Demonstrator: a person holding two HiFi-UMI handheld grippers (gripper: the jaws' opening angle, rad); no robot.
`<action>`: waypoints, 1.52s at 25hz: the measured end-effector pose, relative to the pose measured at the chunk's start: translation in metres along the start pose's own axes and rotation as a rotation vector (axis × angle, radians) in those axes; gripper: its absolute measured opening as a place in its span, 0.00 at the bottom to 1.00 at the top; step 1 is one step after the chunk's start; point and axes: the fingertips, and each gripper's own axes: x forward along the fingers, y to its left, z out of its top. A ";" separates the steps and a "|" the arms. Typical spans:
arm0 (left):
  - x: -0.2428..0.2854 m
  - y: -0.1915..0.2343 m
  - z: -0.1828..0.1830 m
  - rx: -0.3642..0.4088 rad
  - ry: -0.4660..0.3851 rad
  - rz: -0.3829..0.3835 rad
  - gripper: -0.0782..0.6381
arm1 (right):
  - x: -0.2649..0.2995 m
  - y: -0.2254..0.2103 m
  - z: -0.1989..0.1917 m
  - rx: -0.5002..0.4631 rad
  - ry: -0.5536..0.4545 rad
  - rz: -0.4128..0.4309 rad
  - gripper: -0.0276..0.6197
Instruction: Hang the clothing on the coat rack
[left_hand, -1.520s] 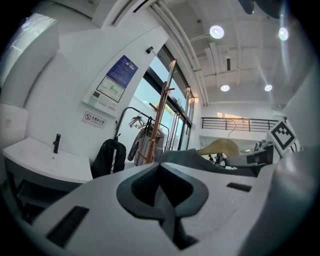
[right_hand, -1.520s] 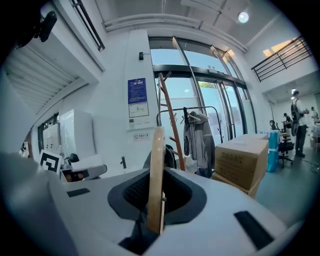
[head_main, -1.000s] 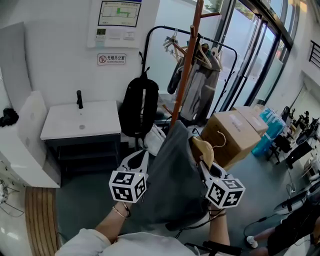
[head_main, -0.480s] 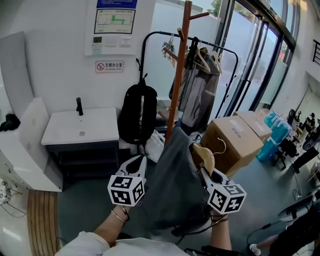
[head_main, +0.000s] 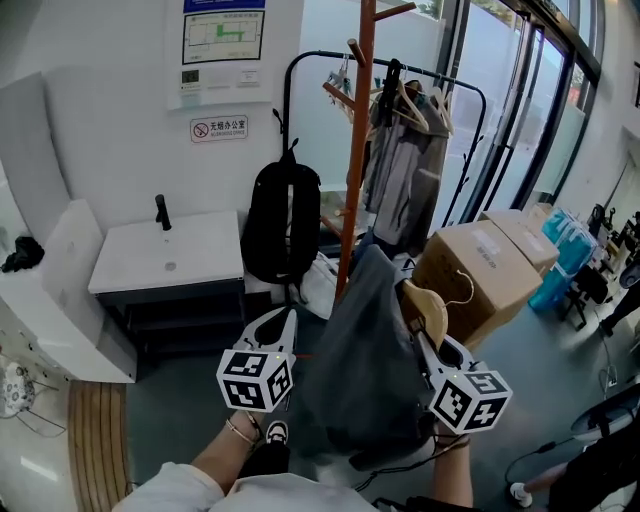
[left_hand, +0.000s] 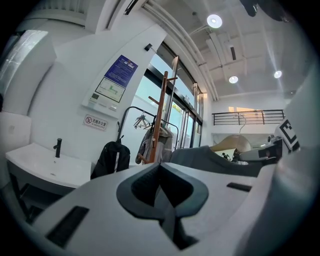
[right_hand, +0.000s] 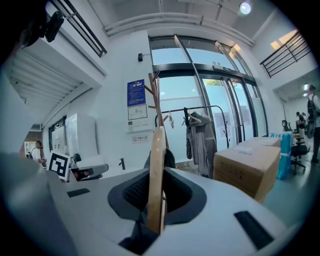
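Clothing (head_main: 355, 350) drapes the hanger (right_hand: 156, 160), clamped in the right gripper's (right_hand: 159, 197) jaws per its own view; left gripper's (left_hand: 164, 192) jaws meet empty.

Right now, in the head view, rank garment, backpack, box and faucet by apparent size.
1. garment, though it is nearest the camera
2. box and backpack: about alike, not ranked
3. faucet, smallest by far

L gripper (head_main: 287, 318) & R gripper (head_main: 416, 338): pale grey moulded shells, each w/ a rear cube (head_main: 255, 378) of black-and-white square markers. Both gripper views show dark grey textured liners round the jaw roots & dark rectangular slots in the shells. Wearer: pale sleeve (head_main: 165, 487), thin bracelet (head_main: 237, 428) at L wrist, dark shoe (head_main: 277, 433) w/ white trim.
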 end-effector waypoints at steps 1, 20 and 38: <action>0.004 0.001 -0.001 -0.006 0.000 -0.004 0.12 | 0.000 -0.003 0.001 0.006 -0.002 -0.007 0.15; 0.128 0.014 0.012 -0.036 -0.019 -0.144 0.12 | 0.049 -0.065 0.057 -0.024 -0.038 -0.216 0.15; 0.213 0.101 0.049 0.011 -0.041 -0.148 0.12 | 0.163 -0.106 0.077 -0.002 -0.064 -0.373 0.15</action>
